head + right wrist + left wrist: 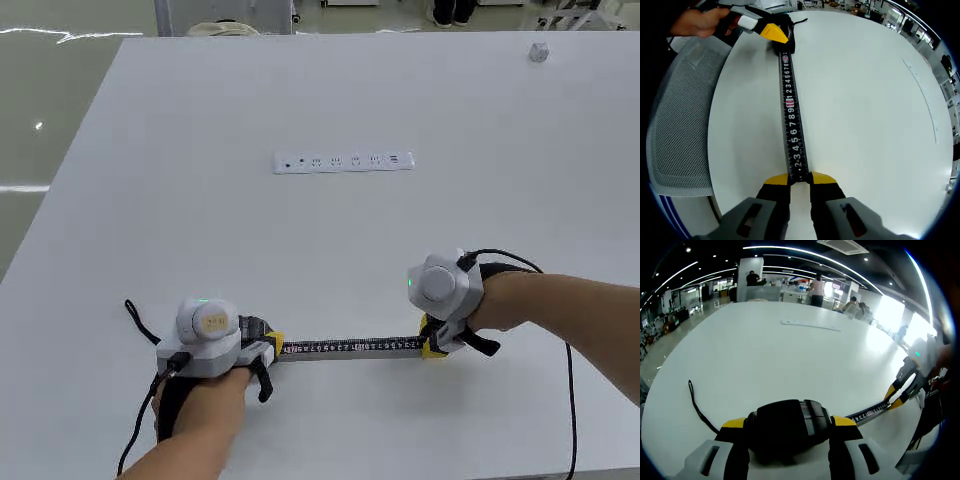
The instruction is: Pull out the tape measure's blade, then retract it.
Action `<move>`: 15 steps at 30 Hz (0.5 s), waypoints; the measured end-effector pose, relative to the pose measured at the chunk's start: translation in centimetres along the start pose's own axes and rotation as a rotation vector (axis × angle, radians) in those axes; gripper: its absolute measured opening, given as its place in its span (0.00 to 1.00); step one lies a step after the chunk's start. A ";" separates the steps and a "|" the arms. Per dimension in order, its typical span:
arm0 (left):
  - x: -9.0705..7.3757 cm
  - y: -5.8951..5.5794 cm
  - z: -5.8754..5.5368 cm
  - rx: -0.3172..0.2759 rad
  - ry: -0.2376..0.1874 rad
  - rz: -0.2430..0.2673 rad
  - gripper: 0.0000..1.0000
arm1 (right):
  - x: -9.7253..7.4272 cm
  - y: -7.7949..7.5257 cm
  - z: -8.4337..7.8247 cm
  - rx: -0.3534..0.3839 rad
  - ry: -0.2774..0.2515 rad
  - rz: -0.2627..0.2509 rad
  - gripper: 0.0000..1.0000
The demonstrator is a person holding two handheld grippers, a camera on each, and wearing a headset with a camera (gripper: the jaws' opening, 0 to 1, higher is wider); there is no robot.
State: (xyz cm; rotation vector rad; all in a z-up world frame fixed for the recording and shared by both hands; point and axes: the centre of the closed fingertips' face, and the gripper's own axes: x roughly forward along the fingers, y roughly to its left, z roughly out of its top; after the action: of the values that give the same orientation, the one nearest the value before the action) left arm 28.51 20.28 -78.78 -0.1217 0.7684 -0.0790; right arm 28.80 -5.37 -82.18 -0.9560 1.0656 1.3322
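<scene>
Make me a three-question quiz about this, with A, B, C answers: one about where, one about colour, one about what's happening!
1. Where is the power strip?
A) beyond the blade, by itself
B) under the blade
C) in a gripper

2. What colour is the blade?
A) white
B) black
C) green

3. The blade is:
A) wound in
B) snapped
C) pulled out

Answers:
1 A: it lies alone past the blade.
2 B: black with white numerals.
3 C: the left gripper holds the case, and the right gripper pinches the blade's end.

Right claw (800, 178) pinches the end of the extended blade (790, 105).
</scene>
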 end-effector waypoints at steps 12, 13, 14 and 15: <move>0.1 0.0 0.0 -0.004 0.006 -0.004 0.61 | 0.1 0.0 0.3 0.002 -0.004 0.000 0.14; 0.1 0.0 0.0 -0.004 0.006 -0.005 0.61 | 0.2 0.0 0.3 0.001 -0.004 0.001 0.14; 0.1 0.0 0.0 -0.004 0.006 -0.005 0.61 | 0.2 0.0 0.4 0.002 -0.004 0.001 0.14; 0.1 0.0 0.0 -0.004 0.007 -0.006 0.61 | 0.2 0.0 0.4 0.004 -0.005 0.001 0.14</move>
State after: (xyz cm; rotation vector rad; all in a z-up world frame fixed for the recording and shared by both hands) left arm 28.55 20.26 -78.84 -0.1272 0.7747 -0.0833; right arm 28.77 -4.98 -82.23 -0.9490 1.0645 1.3325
